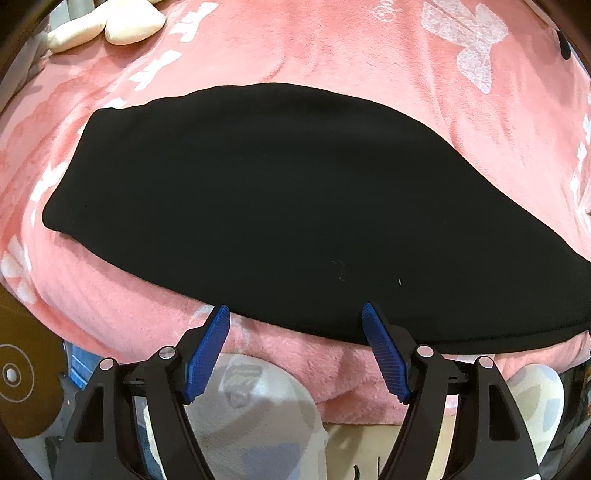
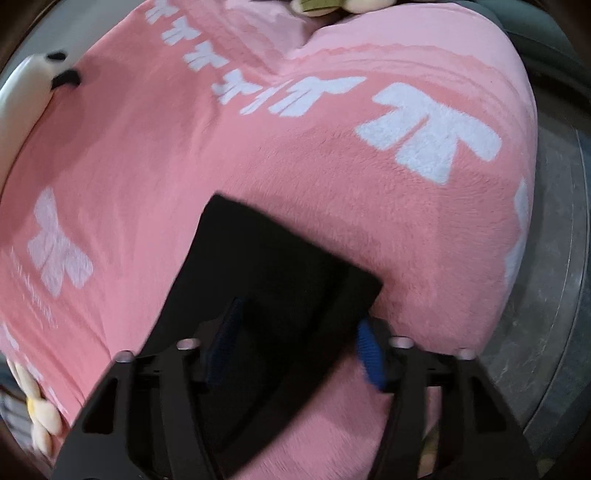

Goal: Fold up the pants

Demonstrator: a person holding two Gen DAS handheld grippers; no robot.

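Left gripper (image 1: 295, 314): your jaws stand wide apart, low in the frame, with nothing between the blue pads (image 1: 207, 356). Both fingertips sit right at the near hem of the pants; you cannot tell whether they touch the cloth or hang just above it.

Pants (image 1: 280, 206): in your left view the black fabric lies flat across the middle of the frame, in one long smooth band from centre left to the right edge.

Right gripper (image 2: 299, 332): your jaws are spread wide here too, low in the frame. The left pad (image 2: 225, 339) lies over the black cloth and the right pad (image 2: 369, 354) sits just past its right edge, so a corner of the pants lies between them. They do not pinch it. The view is blurred, so contact is unclear.

Pants, right view (image 2: 273, 266): one squared end reaches up to the centre of the frame.

Blanket (image 1: 332, 48): pink plush with white bow prints, under the pants in both views.

Plush toy (image 1: 110, 26): cream-coloured, upper left of your left view, well apart from the pants.
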